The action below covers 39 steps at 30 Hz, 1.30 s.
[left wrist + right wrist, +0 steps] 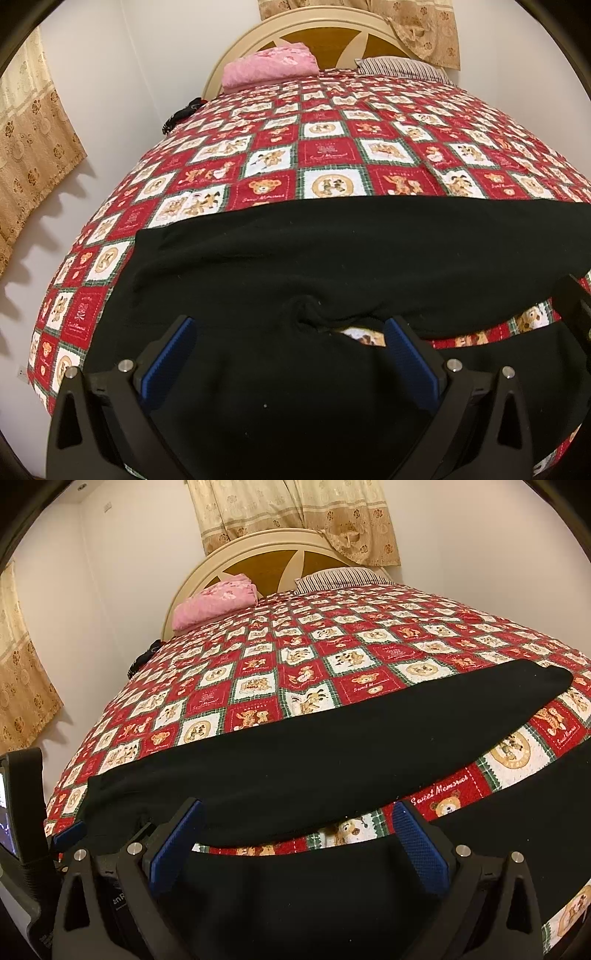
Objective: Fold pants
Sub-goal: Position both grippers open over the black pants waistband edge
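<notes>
Black pants (332, 251) spread flat on a bed (207, 184) covered by a red-and-white teddy-bear quilt (280, 672), long axis running across both views, side to side, legs trailing off toward the right. Far leg ending in a hem near the right edge of the right wrist view; near leg lying closest to both tools, a wedge of quilt showing between the two legs. Crotch seam puckered just ahead of the left gripper (288, 343), blue pads spread wide, nothing between the jaws, black cloth passing beneath them. Right gripper (295, 834) likewise with jaws parted and empty, poised over the near leg's upper edge, just short of the strip of quilt between the legs. Left tool partly visible at the left edge of the right wrist view, so the two side by side, left nearer the waist and crotch, right further along the legs. Probably an opening step: near leg to be lifted and laid over the far leg, away from the tools, across the short axis. Both jaws needing to drop and close on the near leg's edge. Contact with the fabric unclear from these angles. Pink folded blanket (218, 602) and striped pillow (340, 578) at the headboard (258, 565), well apart from the work.
</notes>
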{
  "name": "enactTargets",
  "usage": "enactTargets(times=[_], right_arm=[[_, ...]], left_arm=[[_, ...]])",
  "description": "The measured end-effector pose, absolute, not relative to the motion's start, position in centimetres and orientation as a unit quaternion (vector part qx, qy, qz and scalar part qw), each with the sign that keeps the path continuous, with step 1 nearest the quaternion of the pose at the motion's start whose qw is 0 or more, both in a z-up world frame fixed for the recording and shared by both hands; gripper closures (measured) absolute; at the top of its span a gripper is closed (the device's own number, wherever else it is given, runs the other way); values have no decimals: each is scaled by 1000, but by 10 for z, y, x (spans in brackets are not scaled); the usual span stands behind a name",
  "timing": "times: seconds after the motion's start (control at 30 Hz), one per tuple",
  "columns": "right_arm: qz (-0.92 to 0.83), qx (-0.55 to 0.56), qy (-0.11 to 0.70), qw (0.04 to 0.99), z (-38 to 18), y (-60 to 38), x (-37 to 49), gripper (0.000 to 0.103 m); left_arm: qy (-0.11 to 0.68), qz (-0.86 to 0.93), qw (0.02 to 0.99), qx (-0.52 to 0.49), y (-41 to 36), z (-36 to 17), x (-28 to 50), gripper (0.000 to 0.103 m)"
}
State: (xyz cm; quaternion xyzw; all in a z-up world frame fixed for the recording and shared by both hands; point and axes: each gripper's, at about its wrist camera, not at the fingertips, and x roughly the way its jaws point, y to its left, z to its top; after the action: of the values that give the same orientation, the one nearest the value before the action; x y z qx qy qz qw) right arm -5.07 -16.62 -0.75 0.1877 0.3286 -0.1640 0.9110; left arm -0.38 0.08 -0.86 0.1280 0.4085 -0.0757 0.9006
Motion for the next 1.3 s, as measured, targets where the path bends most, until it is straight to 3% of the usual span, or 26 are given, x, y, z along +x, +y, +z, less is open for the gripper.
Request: enactTargets(times=[1.3], right_arm=[[-161, 187, 335, 910, -6, -162, -50, 1]], left_arm=[[414, -76, 899, 124, 0, -9, -5, 0]])
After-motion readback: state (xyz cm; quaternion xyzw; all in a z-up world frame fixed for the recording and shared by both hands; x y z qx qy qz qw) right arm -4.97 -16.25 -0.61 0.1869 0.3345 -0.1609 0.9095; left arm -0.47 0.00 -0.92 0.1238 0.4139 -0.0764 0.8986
